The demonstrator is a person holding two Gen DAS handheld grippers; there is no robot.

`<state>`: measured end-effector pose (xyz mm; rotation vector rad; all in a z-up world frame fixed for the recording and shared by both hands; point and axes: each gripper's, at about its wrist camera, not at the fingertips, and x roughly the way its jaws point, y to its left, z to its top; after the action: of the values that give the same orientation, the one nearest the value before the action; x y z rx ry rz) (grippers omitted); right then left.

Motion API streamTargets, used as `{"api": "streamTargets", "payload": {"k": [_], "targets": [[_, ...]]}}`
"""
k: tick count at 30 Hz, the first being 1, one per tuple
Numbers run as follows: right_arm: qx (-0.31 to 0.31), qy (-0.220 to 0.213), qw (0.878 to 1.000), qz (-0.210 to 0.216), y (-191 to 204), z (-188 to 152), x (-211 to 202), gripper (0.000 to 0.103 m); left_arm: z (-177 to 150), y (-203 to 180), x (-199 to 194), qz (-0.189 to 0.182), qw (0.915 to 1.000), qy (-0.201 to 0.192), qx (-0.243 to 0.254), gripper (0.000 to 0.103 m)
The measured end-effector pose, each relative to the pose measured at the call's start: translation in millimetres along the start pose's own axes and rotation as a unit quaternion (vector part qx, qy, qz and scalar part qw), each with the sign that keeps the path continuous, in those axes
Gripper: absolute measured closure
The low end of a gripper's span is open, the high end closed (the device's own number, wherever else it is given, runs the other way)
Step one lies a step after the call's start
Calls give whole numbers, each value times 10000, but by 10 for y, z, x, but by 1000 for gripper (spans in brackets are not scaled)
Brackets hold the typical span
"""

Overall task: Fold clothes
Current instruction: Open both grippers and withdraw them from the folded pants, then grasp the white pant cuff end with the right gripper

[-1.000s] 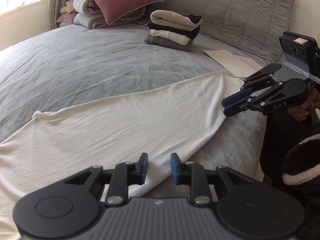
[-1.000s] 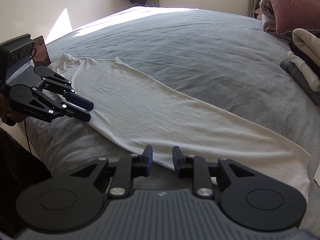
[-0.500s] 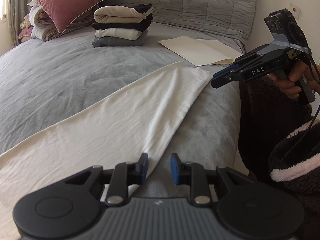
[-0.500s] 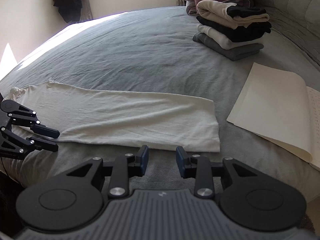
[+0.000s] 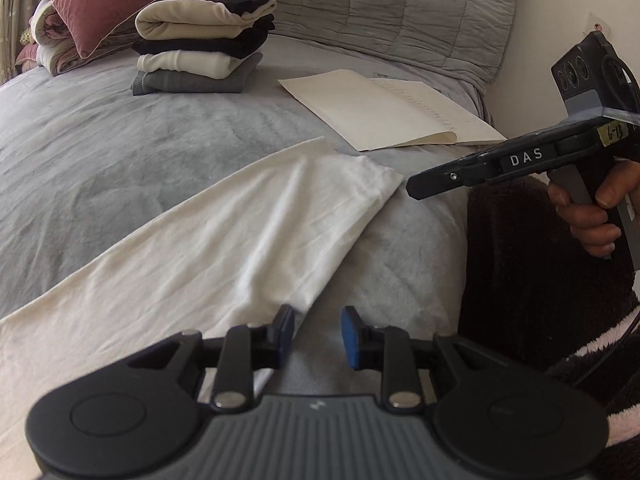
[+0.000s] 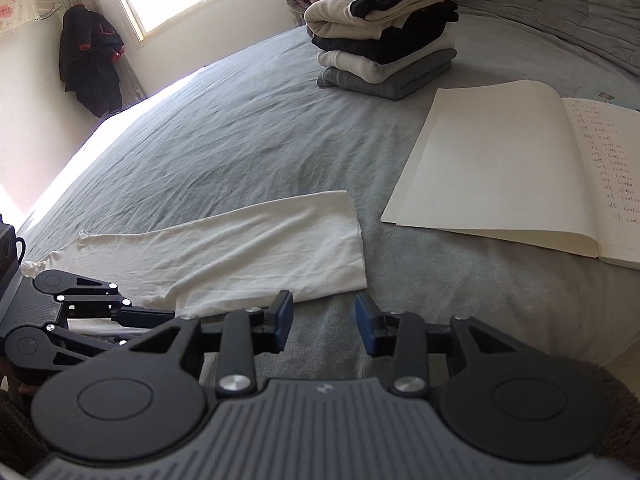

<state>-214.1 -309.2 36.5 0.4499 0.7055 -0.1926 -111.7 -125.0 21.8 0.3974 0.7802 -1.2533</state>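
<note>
2 grippers, both jaws apart, holding nothing: left gripper [image 5: 316,334] at near long edge of white garment [image 5: 224,240], right gripper [image 6: 325,322] by its square end. Garment lies as long flat strip on grey bed [image 6: 240,128]. Thin, floppy, light, I reckon; pinch end corners.

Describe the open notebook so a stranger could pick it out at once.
Start at the grey bed and find the stack of folded clothes near the quilted headboard. Just toward the bed's near edge from it, beside the end of the long white garment, lies the open notebook. It is the only paper there: one blank cream page, one handwritten.
</note>
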Motion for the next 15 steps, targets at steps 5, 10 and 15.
{"api": "streamTargets", "payload": {"k": [5,10,15], "targets": [[511,-58,9986,150,-148,34,44,64,209,-127,218,-122,9998,-67,-163,77],[984,-220,9943,334,-261,11,7,64,356,-224,391,-430,9979,-248,-419,72],[1445,-348,9880,413,-381,-36,-65,64,504,-321,565,-738,9941,-429,-675,72]]}}
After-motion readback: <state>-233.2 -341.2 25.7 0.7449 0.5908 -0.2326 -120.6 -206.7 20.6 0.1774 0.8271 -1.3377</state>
